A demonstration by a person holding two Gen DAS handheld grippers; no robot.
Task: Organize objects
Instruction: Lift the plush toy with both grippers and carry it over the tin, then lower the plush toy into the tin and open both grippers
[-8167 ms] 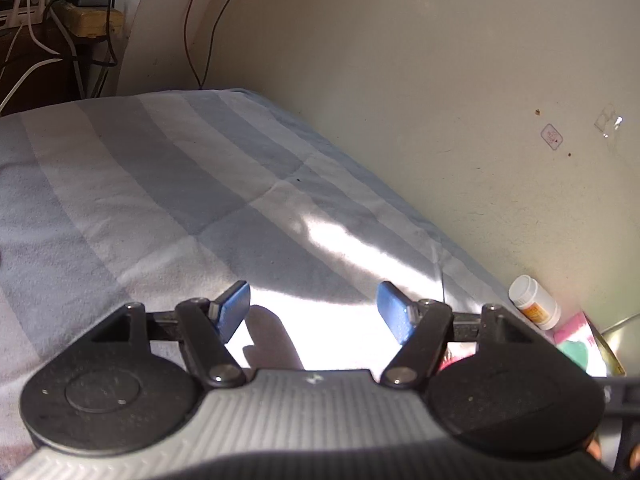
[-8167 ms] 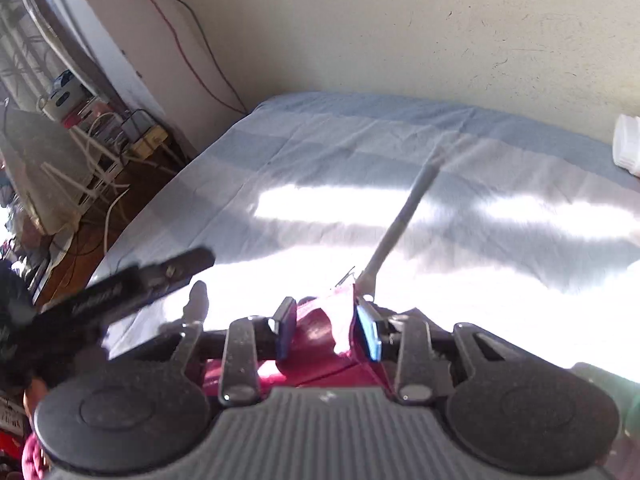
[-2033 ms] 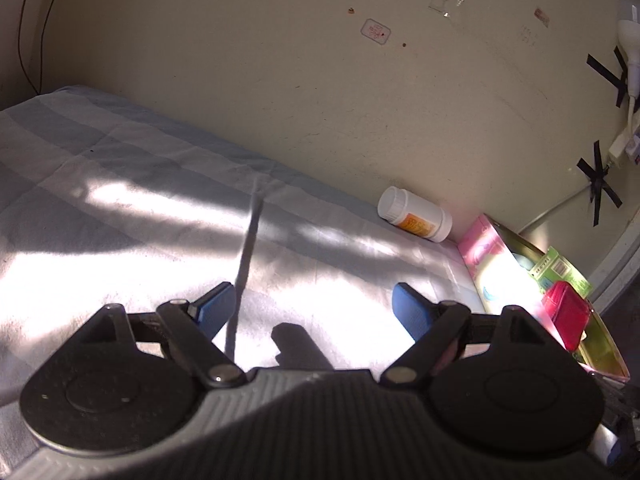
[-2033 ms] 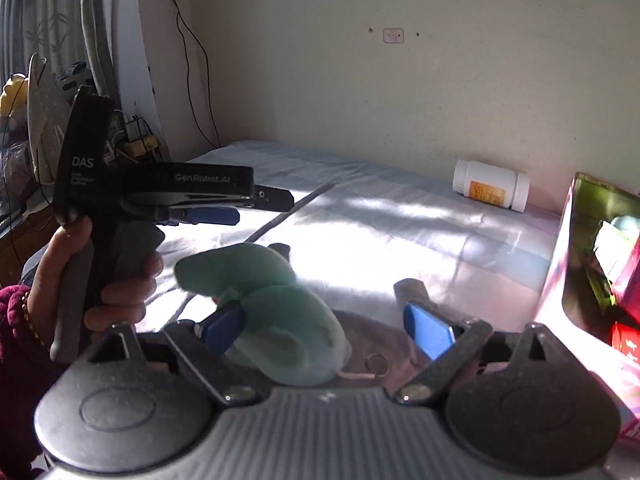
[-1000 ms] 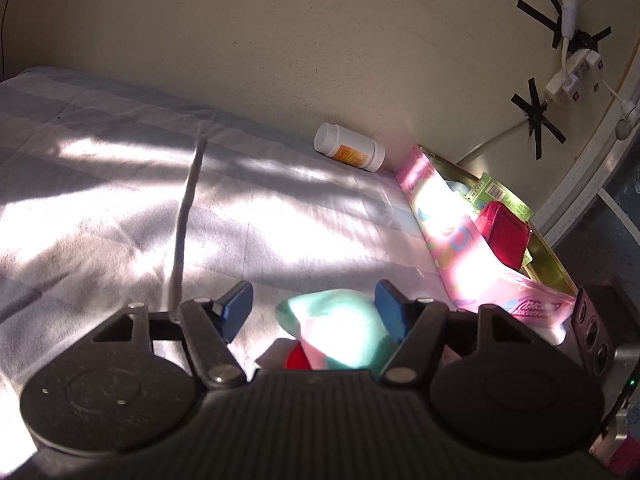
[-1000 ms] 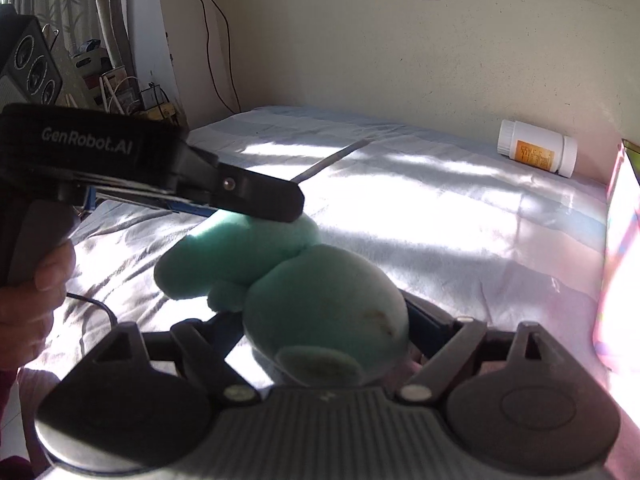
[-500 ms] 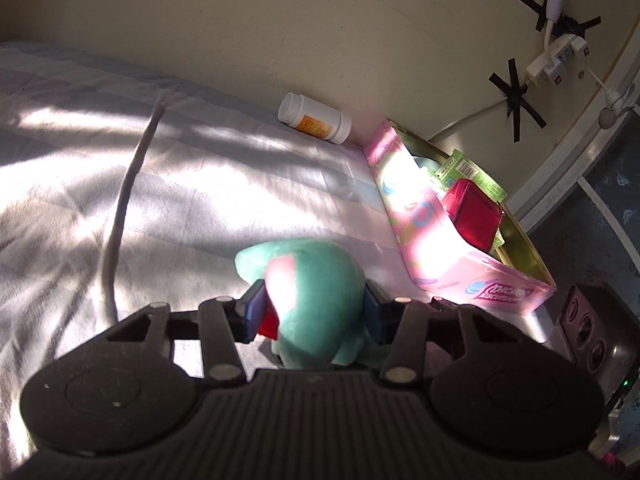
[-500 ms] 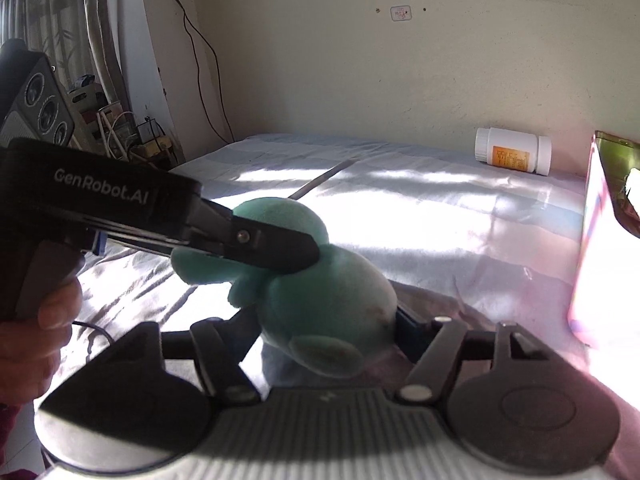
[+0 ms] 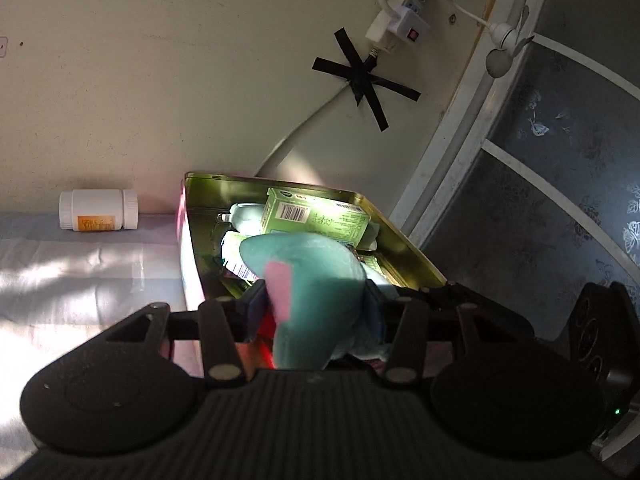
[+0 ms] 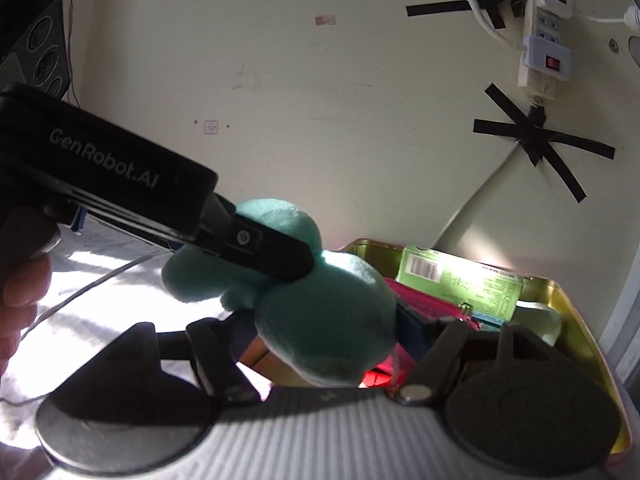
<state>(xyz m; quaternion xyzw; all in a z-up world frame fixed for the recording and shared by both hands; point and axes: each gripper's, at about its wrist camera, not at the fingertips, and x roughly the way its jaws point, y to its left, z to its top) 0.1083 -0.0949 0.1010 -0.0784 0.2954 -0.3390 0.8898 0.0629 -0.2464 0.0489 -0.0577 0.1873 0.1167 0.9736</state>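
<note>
A teal plush toy (image 9: 312, 280) with a pink patch is held by both grippers above the open tin box (image 9: 404, 240). My left gripper (image 9: 314, 308) is shut on the plush toy's head end. My right gripper (image 10: 324, 328) is shut on its round body (image 10: 332, 320). The left gripper's black body (image 10: 120, 184) crosses the right wrist view and presses on the toy from the upper left. The gold-lined tin (image 10: 576, 320) holds a green carton (image 9: 316, 216), a pink pouch (image 10: 432, 304) and other small packs.
A white pill bottle (image 9: 98, 210) lies on its side on the striped bedsheet (image 9: 80, 272) by the wall, left of the tin. A power strip (image 10: 544, 48) and taped cables hang on the wall above. A dark patterned panel (image 9: 560, 200) stands right of the tin.
Both grippers have carried the plush toy to the right, from over the bedsheet to over the open tin. The left gripper has closed tighter on it.
</note>
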